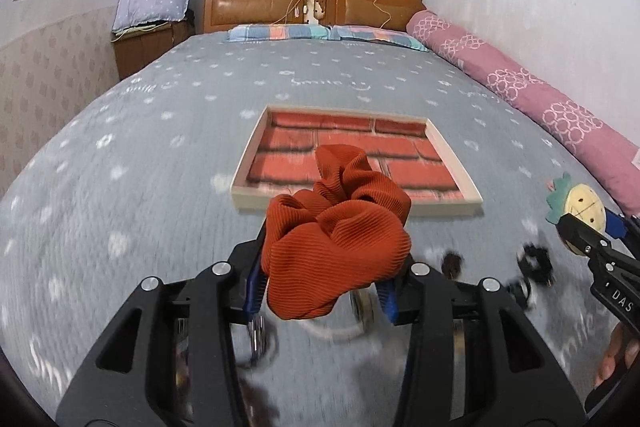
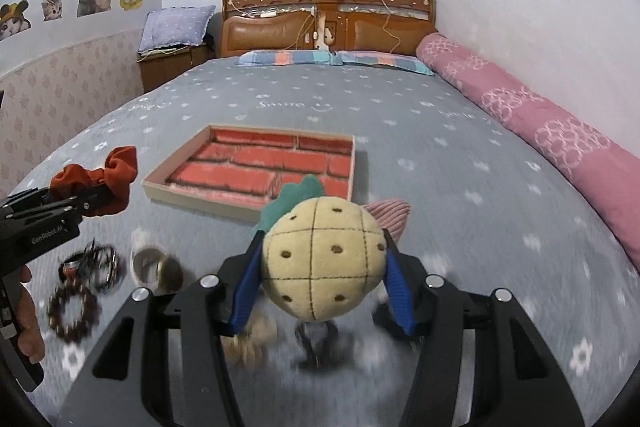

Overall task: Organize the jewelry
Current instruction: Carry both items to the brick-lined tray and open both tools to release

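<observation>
My left gripper [image 1: 326, 291] is shut on a rust-orange ribbed scrunchie [image 1: 340, 223], held above the bed in front of a shallow box [image 1: 256, 203] with a red brick pattern inside. My right gripper [image 2: 320, 291] is shut on a plush pineapple hair piece [image 2: 320, 259], cream with a green leaf top and a pink corduroy part behind it. In the right wrist view the scrunchie [image 2: 100, 179] and left gripper [image 2: 80, 205] show at the left edge, near the box [image 2: 164, 189]. In the left wrist view the pineapple [image 1: 580, 205] shows at the right edge.
Several hair ties and bracelets lie on the grey bedspread below the grippers: dark ones [image 2: 96, 265], a brown beaded ring [image 2: 72, 311], a blurred black one [image 1: 534, 261]. A pink bolster [image 2: 560, 135] runs along the right wall. Pillows and a wooden headboard [image 2: 328, 23] stand at the far end.
</observation>
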